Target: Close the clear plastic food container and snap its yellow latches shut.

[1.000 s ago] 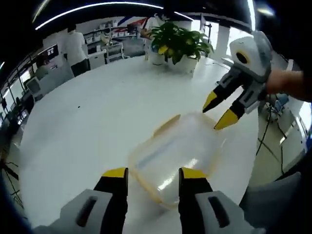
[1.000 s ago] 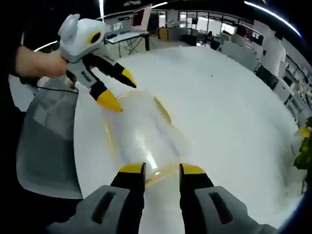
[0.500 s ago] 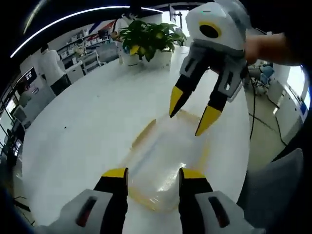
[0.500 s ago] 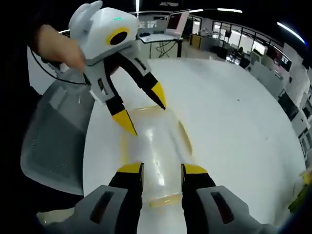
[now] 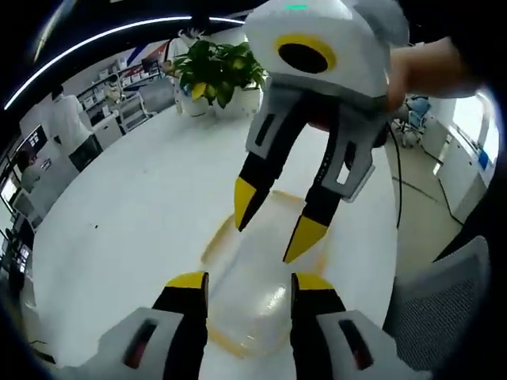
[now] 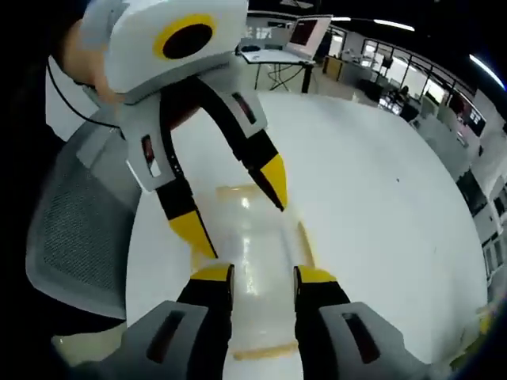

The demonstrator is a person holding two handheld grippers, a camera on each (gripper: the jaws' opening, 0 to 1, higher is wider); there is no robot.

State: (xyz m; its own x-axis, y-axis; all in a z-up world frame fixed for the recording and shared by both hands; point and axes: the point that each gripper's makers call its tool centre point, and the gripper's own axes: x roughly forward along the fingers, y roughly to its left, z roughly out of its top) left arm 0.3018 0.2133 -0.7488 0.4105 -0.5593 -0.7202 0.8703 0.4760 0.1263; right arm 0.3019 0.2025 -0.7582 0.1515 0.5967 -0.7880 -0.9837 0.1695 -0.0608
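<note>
The clear plastic container (image 5: 255,273) with yellow latches lies on the round white table (image 5: 135,206), lid on top. One yellow latch (image 5: 215,240) shows along its left side. My left gripper (image 5: 249,283) hovers open over its near end. My right gripper (image 5: 273,222) hangs open over the far end, tips pointing down at the lid, with a hand behind it. In the right gripper view the container (image 6: 260,252) lies between my right gripper (image 6: 264,275) and the left gripper (image 6: 234,207). Yellow latches (image 6: 306,237) show at its side and ends. Neither gripper holds anything.
A potted plant (image 5: 214,71) stands at the table's far edge. A grey mesh chair (image 6: 71,229) sits close to the table edge beside the container, and the chair (image 5: 444,301) also shows at the right. Desks, a monitor (image 6: 305,33) and people fill the background.
Both grippers have closed in on each other above the container, and each now looms larger in the other's view. The container has stayed in place, and both grippers remain open.
</note>
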